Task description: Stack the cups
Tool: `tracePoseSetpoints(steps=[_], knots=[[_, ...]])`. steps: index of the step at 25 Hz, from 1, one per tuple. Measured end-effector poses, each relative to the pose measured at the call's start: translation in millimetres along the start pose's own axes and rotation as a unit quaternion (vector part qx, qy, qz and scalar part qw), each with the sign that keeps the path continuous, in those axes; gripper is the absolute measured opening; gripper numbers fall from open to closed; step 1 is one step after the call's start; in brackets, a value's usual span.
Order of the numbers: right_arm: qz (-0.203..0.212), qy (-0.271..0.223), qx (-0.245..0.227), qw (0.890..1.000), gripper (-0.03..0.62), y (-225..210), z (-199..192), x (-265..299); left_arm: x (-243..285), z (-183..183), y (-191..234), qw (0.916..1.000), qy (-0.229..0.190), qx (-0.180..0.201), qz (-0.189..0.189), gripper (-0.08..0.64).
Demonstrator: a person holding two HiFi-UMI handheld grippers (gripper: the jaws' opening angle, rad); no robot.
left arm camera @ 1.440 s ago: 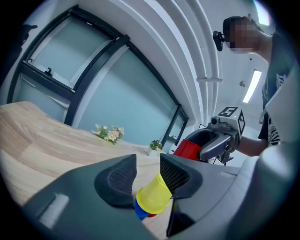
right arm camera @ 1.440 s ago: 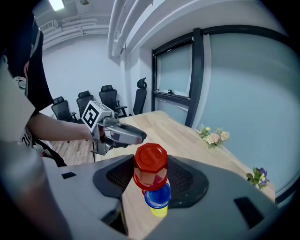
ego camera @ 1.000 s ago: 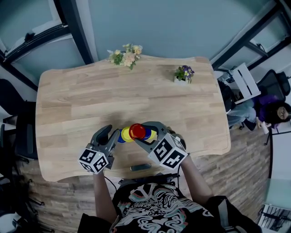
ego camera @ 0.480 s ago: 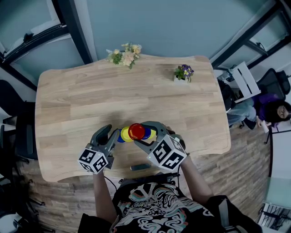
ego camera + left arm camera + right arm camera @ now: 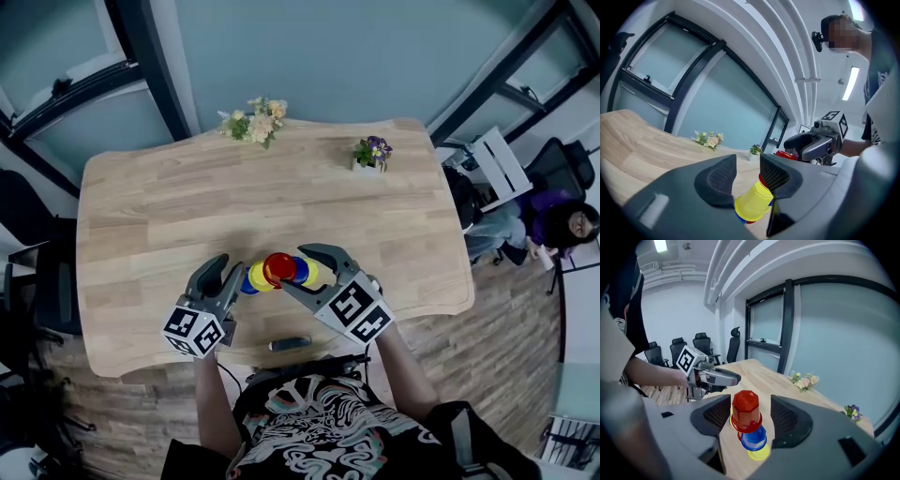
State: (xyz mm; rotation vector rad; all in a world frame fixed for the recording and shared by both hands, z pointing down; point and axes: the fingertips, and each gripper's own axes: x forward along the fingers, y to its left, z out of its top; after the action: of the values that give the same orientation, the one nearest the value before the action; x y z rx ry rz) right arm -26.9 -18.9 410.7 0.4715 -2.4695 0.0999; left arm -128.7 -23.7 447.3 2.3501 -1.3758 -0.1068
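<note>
Nested cups (image 5: 278,270), yellow, red, blue, tipped sideways

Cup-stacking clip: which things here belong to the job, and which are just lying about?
On the job:
coloured cups; left claw gripping the yellow cup; right claw, which has just been opening, with the red cup between its pads.

Lying about:
flower bunch; small potted plant; small dark object.

Cool, even light is filling the room, a ceiling strip lamp (image 5: 849,83) is glowing high to the right of the left claw (image 5: 747,164), only faint, soft shadows are lying on the surface (image 5: 169,216) beneath it, and fisheye distortion is bending lines and darkening every corner.
</note>
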Motion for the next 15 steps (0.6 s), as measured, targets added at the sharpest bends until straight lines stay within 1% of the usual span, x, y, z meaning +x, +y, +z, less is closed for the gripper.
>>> tracePoseSetpoints(steps=[2, 4, 6, 9, 12, 15], knots=[[-0.02, -0.036, 0.036, 0.998, 0.259, -8, 4, -9, -2, 7, -2, 0.9999, -0.009, 0.001, 0.007, 0.146], [-0.041, -0.07, 0.074, 0.994, 0.244, -15, 4, -20, -6, 14, -4, 0.9997, -0.017, 0.006, 0.018, 0.146], [-0.056, -0.095, 0.102, 0.989, 0.208, -18, 2, -30, -11, 18, -6, 0.9991, -0.021, 0.015, 0.032, 0.146], [-0.073, -0.118, 0.132, 0.981, 0.164, -21, -5, -41, -19, 22, -10, 0.9982, -0.027, 0.025, 0.048, 0.133], [-0.091, -0.138, 0.156, 0.974, 0.122, -22, -11, -52, -25, 24, -19, 0.9976, -0.03, 0.031, 0.055, 0.104], [-0.128, -0.165, 0.17, 0.963, 0.059, -27, -20, -61, -31, 28, -27, 0.9968, -0.036, 0.036, 0.061, 0.061]])
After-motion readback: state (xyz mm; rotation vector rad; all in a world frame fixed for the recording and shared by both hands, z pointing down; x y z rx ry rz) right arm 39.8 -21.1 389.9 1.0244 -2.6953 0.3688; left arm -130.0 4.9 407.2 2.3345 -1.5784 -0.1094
